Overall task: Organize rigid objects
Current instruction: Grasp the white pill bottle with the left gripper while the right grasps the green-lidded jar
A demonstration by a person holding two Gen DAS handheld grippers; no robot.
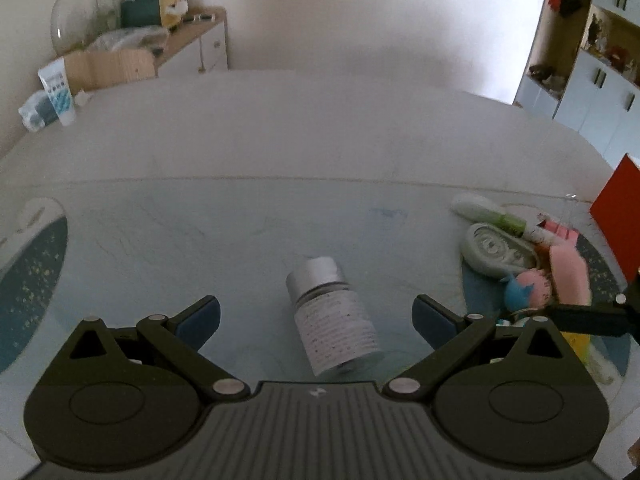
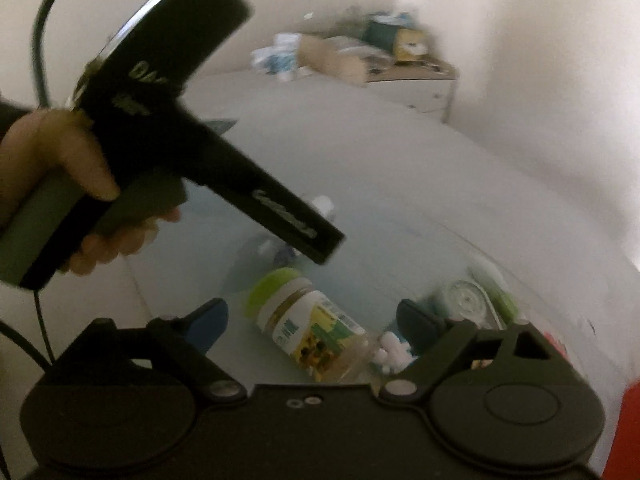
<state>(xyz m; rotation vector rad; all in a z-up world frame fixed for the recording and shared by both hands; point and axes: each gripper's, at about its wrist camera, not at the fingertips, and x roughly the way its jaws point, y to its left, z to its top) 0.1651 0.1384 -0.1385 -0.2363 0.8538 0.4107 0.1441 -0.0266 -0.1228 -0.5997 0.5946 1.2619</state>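
A small bottle (image 1: 332, 320) with a silver cap and a white printed label lies on its side on the glass table (image 1: 240, 220). My left gripper (image 1: 316, 316) is open, one blue-padded finger on each side of the bottle with clear gaps. In the right wrist view, a bottle (image 2: 308, 328) with a green cap and a green-and-yellow label lies on its side. My right gripper (image 2: 314, 322) is open around it, pads apart from it. A hand (image 2: 60, 160) holds the left gripper's black body (image 2: 180, 140) at the upper left.
A pile at the right holds a correction-tape dispenser (image 1: 496, 248), a white-and-green tube (image 1: 488, 212), a pink block (image 1: 568, 276) and a pink-and-blue toy (image 1: 528, 288). A red box (image 1: 618, 216) stands behind it. A speckled blue mat (image 1: 32, 280) lies at the left. Small white pieces (image 2: 392, 350) lie by the green-capped bottle.
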